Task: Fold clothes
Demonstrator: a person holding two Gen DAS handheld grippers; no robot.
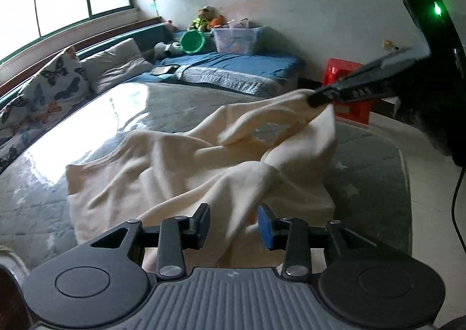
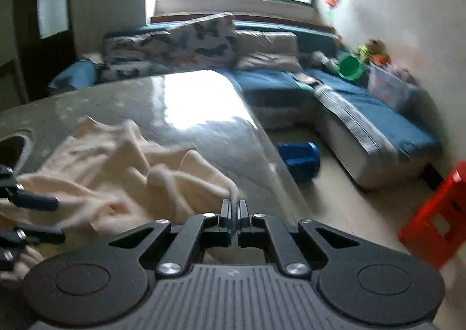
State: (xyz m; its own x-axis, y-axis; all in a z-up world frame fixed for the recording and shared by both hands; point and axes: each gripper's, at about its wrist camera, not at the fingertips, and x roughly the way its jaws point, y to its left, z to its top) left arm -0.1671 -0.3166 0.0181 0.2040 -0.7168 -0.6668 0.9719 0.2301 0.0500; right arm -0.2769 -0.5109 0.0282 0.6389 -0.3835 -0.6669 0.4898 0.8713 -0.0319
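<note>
A cream garment (image 1: pixel 174 172) lies crumpled on the grey quilted table cover (image 1: pixel 169 99). My right gripper (image 1: pixel 316 101) comes in from the upper right, shut on a corner of the garment and holding it lifted off the table. In the right wrist view its jaws (image 2: pixel 234 212) are pressed together on the cloth's edge (image 2: pixel 230 193). My left gripper (image 1: pixel 233 223) is low over the near part of the garment. Its jaws stand apart, a fold of cloth runs between them, and the pads do not press on it. At the left edge of the right wrist view, the left gripper (image 2: pixel 43 217) shows over the garment (image 2: pixel 102 172).
A blue sofa (image 1: pixel 233 67) with butterfly pillows (image 1: pixel 49 88), a green basin (image 1: pixel 192 42) and a clear storage bin (image 1: pixel 237 40) runs along the far wall. A red stool (image 2: pixel 434 213) and a blue stool (image 2: pixel 300 158) stand on the floor beyond the table's edge.
</note>
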